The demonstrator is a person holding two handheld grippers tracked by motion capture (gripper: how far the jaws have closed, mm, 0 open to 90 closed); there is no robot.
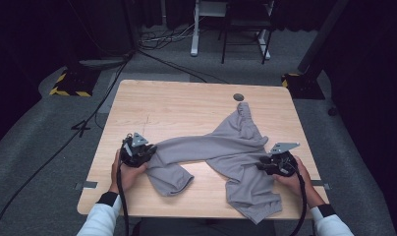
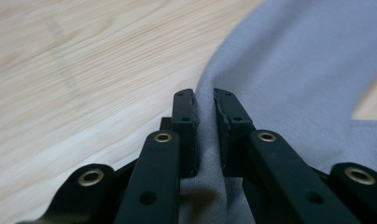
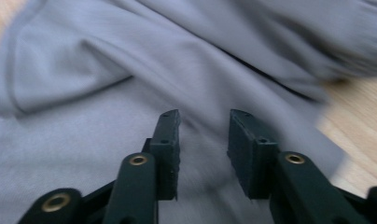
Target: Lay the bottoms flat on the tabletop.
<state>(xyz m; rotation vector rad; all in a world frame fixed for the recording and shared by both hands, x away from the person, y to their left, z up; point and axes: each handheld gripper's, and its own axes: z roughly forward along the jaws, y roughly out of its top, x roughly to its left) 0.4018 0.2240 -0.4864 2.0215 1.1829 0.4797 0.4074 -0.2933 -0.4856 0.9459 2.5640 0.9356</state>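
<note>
A grey garment (image 1: 221, 147) lies crumpled across the near half of the wooden table (image 1: 177, 103), one long part stretching left and another reaching toward the far right. My left gripper (image 1: 151, 154) is at the garment's left end; in the left gripper view its jaws (image 2: 205, 100) stand nearly together with a raised fold of grey cloth (image 2: 206, 154) pinched between the pads. My right gripper (image 1: 260, 165) sits at the garment's right side. In the right gripper view its jaws (image 3: 204, 122) stand apart over the cloth (image 3: 130, 70), with a gap between the pads.
A small dark round mark (image 1: 239, 97) sits near the table's far edge. Bare wood lies beyond the garment and to its left. Cables (image 1: 162, 37), furniture legs (image 1: 226, 44) and yellow-black striped bases (image 1: 69, 86) are on the grey floor behind the table.
</note>
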